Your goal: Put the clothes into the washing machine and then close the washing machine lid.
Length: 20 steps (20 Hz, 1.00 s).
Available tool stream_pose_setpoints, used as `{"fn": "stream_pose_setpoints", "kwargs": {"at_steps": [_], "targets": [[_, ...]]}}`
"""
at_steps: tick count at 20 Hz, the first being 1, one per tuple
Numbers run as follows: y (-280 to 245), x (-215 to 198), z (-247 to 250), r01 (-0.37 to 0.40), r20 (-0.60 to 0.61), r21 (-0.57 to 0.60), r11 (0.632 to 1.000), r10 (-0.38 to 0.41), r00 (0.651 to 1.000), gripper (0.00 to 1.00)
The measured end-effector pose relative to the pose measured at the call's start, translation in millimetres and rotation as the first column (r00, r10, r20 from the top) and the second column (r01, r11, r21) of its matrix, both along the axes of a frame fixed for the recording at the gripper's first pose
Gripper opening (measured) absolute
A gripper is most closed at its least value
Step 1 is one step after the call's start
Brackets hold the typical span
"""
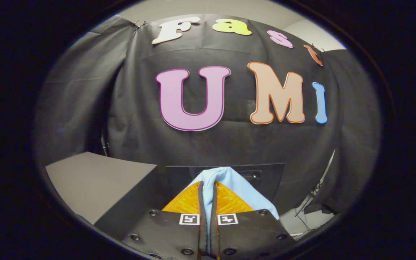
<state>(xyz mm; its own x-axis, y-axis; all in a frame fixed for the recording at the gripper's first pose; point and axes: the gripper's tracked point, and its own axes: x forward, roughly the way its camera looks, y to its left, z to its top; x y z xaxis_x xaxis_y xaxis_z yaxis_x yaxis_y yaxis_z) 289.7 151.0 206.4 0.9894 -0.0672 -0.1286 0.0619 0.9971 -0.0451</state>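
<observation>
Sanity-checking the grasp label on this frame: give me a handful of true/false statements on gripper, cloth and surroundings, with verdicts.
1. The gripper is shut on the light blue cloth. True.
2. The cloth lies flat on the grey surface. False: it is pinched between the fingers, and part of it drapes over one finger.
3. A dark box-like unit stands beyond the fingers, before the booth's black wall. True.
4. The fingers are spread wide apart. False: they are closed, with just a thin fold of cloth between them.
5. Cables run on the floor off to one side. True.
</observation>
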Motion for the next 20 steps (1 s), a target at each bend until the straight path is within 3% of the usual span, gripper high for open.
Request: {"fn": "stream_pose_setpoints", "kwargs": {"at_steps": [2,3,19,20], "targets": [[-7.2,7.2,-10.7,0.009,-0.015,-0.01,1.0,-0.009,1.0,0.13],[-9.6,8.6,-9.2,0.015,-0.005,-0.003,1.0,-0.015,1.0,0.31],[-7.6,9.1,-8.5,0.003,0.013,0.012,1.0,-0.003,1.0,0.31],[-6.8,12.9,-8.1,0.002,0.016,0.013,1.0,-0.003,1.0,0.41]]}}
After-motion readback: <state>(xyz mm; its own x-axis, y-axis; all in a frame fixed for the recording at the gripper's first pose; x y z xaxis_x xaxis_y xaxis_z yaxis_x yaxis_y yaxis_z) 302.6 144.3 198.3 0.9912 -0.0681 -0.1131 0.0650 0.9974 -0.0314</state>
